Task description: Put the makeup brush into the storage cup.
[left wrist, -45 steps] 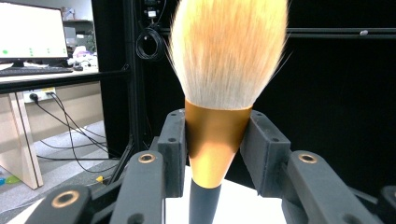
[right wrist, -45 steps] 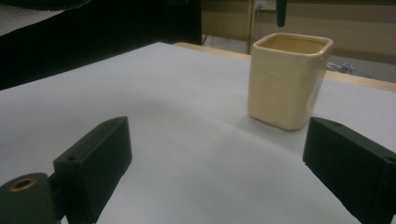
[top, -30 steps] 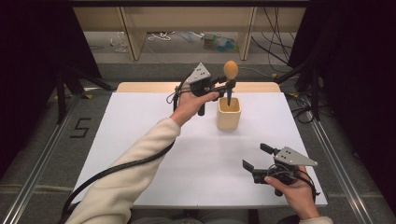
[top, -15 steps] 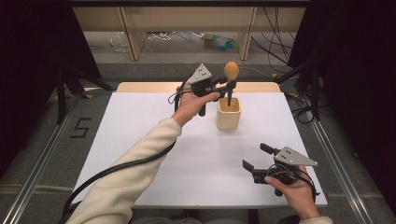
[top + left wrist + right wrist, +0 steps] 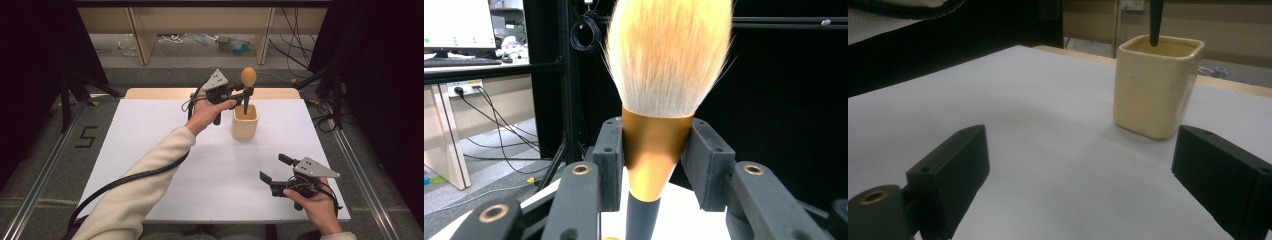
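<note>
In the high view, the left gripper (image 5: 239, 91) sits just above the frame's centre, its fingers pinching a makeup brush (image 5: 247, 89) that stands upright, bristles up, with its dark handle reaching down into the cream cup (image 5: 245, 123). The cup stands on the white surface (image 5: 150, 150), right of centre. The right gripper (image 5: 275, 167) rests at the lower right, well apart from the cup, fingers spread with nothing between them.

In the left gripper view, both fingers (image 5: 609, 160) press on the brush's gold ferrule (just below the bristles) at mid-frame.

In the right gripper view, the spread fingers (image 5: 955, 170) frame the bare surface; the cup stands at upper right, the handle tip dipping inside.
</note>
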Motion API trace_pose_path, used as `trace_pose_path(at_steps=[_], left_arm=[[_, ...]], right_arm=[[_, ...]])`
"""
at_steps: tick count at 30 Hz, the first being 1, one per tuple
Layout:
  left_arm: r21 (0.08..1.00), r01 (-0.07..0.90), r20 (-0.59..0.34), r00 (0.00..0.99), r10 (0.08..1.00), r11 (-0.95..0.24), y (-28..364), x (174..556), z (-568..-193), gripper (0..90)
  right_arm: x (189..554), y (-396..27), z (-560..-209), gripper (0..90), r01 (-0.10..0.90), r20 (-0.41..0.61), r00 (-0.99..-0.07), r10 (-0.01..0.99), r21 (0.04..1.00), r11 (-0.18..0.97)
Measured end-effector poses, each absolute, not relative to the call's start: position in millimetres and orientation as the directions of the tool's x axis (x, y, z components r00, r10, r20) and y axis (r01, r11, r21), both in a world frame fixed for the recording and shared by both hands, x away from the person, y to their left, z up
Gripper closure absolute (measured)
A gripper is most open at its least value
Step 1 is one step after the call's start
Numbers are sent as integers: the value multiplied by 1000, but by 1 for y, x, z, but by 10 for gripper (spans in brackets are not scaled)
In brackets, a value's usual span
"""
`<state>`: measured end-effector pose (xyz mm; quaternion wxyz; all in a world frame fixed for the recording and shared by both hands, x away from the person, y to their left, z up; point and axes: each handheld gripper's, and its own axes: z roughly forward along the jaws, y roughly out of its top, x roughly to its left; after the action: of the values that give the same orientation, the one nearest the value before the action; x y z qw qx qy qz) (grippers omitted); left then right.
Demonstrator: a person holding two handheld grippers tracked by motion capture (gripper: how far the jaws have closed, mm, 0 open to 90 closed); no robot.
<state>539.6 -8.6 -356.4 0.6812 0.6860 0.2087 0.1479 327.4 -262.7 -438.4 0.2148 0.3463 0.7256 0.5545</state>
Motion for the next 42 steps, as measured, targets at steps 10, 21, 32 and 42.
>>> trace_pose_path(at_steps=[10, 21, 32, 42], left_arm=[[996, 88, -83, 869, 488, 12, -10, 540, -358, 621], [996, 90, -83, 871, 484, 9, -13, 540, -361, 621], [996, 91, -80, 872, 483, 2, -15, 540, -365, 621], [996, 87, -74, 871, 485, -4, -16, 541, -366, 620]], right_arm=[[327, -263, -438, 92, 264, 71, -667, 742, 953, 147], [327, -263, -439, 93, 267, 72, -668, 741, 952, 148], [327, -263, -438, 93, 271, 70, -666, 743, 950, 154], [327, -262, -438, 94, 269, 77, -675, 733, 952, 148]])
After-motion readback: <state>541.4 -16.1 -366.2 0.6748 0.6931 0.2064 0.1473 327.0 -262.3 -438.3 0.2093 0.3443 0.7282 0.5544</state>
